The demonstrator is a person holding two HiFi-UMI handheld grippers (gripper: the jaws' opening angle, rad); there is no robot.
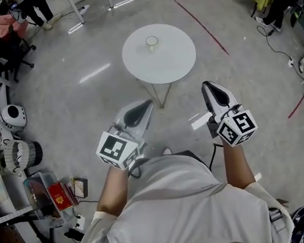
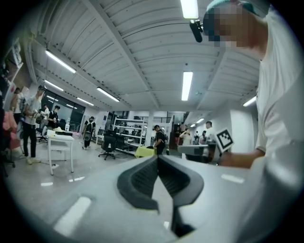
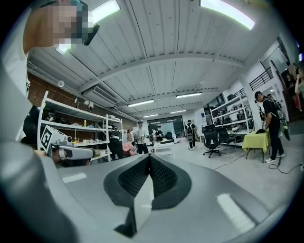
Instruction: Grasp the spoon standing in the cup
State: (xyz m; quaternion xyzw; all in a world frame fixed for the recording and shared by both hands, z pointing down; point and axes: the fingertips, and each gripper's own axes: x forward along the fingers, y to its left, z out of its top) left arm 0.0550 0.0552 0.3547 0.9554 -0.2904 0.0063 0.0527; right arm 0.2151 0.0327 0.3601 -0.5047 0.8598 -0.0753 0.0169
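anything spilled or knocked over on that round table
Nothing stands out. The cup stands upright on the round white table, with no spill around it. The left gripper and right gripper are shut, empty and short of the table.

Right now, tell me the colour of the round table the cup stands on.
White. The round table shows best in the head view.
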